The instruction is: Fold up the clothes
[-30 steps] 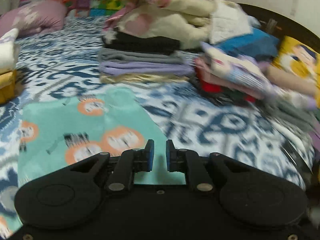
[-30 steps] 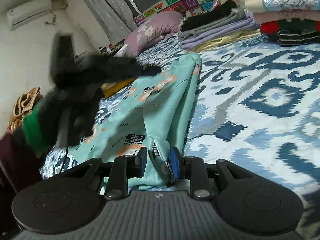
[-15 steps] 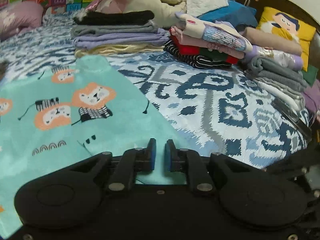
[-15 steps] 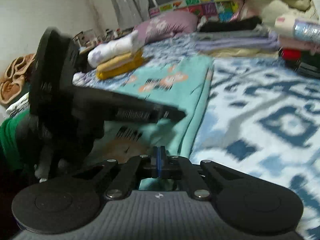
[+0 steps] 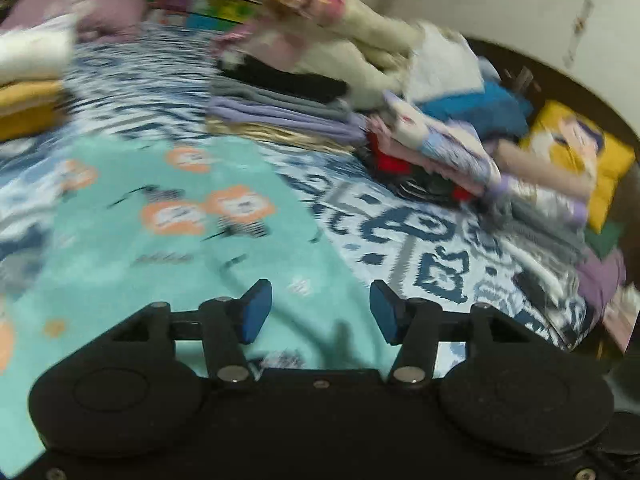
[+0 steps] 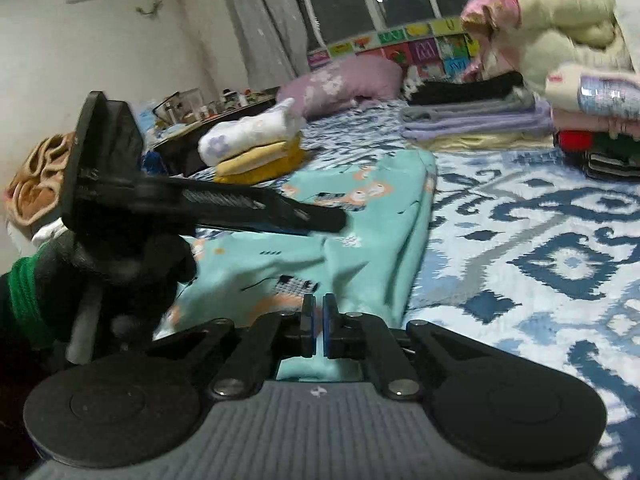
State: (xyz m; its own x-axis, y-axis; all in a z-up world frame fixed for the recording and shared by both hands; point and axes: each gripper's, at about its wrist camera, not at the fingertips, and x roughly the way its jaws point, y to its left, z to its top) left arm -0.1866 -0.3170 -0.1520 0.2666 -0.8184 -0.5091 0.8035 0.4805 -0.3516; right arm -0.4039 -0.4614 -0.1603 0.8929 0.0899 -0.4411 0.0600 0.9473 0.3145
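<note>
The mint lion-print garment (image 5: 168, 240) is lying flat on my blue patterned bedspread (image 6: 540, 240). My left gripper (image 5: 320, 312) is angling down over its near edge, jaws opening, nothing between them. Right gripper (image 6: 316, 328) is clenched, whether on fabric I can't tell.

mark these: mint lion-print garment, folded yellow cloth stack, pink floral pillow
mint lion-print garment (image 5: 168, 256), left wrist view, flat printed middle.
folded yellow cloth stack (image 6: 260, 164), right wrist view, its near folded edge.
pink floral pillow (image 6: 344, 80), right wrist view, its front face.
</note>
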